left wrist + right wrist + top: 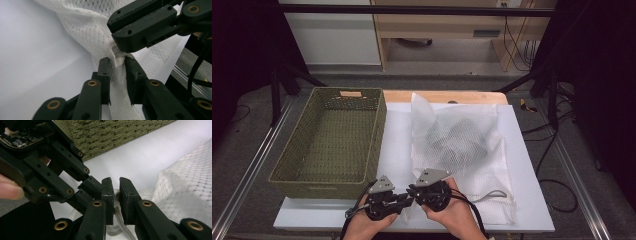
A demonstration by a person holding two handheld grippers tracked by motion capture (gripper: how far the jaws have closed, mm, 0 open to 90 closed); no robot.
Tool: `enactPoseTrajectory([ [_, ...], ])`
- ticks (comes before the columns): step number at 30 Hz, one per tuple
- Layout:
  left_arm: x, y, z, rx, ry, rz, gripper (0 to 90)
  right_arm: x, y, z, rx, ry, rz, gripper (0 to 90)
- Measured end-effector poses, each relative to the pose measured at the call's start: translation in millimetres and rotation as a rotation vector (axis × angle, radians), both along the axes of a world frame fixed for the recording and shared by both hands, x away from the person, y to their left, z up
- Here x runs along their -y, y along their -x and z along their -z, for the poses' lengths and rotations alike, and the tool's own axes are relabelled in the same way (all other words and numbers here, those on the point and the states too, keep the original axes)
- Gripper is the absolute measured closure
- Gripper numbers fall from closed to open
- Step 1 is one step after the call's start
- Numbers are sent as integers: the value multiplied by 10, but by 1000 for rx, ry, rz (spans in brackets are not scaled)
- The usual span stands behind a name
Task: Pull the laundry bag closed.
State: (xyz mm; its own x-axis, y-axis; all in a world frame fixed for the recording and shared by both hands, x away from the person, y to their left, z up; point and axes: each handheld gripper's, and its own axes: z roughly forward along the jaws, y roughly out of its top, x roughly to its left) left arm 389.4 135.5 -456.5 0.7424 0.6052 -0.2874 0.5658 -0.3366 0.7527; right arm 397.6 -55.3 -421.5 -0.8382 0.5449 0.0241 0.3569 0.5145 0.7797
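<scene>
A white mesh bag point(432, 117) lies on the white table top point(396, 145) with a dark garment point(459, 137) inside it. Both grippers meet at the bag's near left corner. My left gripper point(404, 199) comes in from the left. In the left gripper view it point(117, 61) is shut on a bunched fold of mesh point(95, 32) just below the metal zipper point(115, 50). My right gripper point(414, 190) faces it from the right, and in the right gripper view it point(116, 181) is shut on a pale piece of the zipper end point(116, 193).
An empty green woven basket point(377, 145) stands to the left of the bag, close beside the grippers point(112, 132). A grey cord loop point(492, 195) lies on the bag's near right part. Past the table's far edge are a floor, cables and furniture.
</scene>
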Motion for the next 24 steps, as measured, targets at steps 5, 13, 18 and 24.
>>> enactPoseTrajectory([
  [5, 13, 24, 5, 13, 11, -23, 876, 24, 10, 13, 5, -5, 16, 825],
  [13, 56, 106, -29, 56, -2, -80, 884, 88, 46, -8, 6, -25, 46, 828],
  [18, 33, 108, -27, 62, 6, -99, 884, 90, 52, -21, 4, -18, 48, 835],
  [24, 29, 127, -32, 68, 14, -128, 886, 66, 52, -37, -10, 1, 63, 846],
])
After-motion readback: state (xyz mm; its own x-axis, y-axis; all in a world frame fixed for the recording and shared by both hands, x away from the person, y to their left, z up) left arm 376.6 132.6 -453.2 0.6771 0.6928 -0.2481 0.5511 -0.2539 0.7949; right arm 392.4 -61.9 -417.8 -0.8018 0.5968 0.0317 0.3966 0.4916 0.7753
